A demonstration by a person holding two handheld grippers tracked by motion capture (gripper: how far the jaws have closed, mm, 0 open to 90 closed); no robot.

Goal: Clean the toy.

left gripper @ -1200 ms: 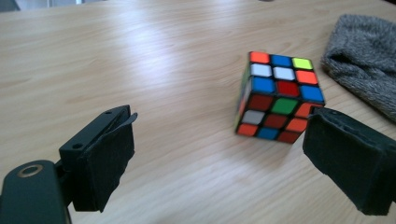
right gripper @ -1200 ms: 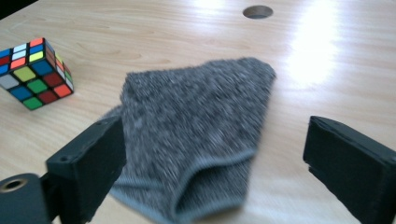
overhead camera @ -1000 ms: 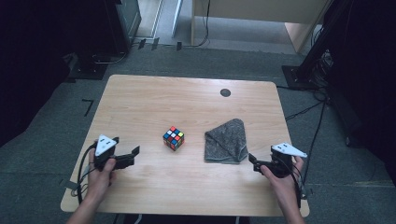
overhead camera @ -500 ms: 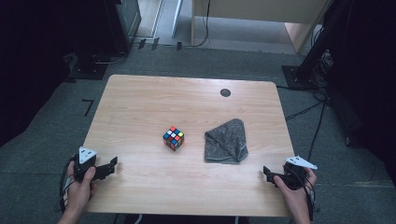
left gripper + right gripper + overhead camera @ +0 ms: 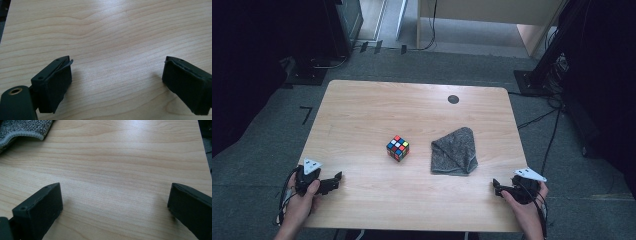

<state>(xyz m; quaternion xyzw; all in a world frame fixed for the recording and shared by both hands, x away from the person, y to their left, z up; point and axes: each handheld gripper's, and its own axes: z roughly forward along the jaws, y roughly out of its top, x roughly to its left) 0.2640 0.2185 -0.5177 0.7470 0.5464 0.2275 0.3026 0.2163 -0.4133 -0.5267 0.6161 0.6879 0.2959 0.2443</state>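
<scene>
Both grippers, left (image 5: 333, 181) and right (image 5: 496, 187), are sitting wide open and empty near the table edge; the cloth (image 5: 454, 151) risks bunching up or nudging the cube (image 5: 397, 148) when grabbed.

Scrambled colourful puzzle cube (image 5: 397, 148) mid-table, folded grey cloth (image 5: 454, 152) lying flat just beside it

light: dim room, table (image 5: 362, 120) evenly lit | glare: pale sheen on wood | focus: jaws soft
</scene>
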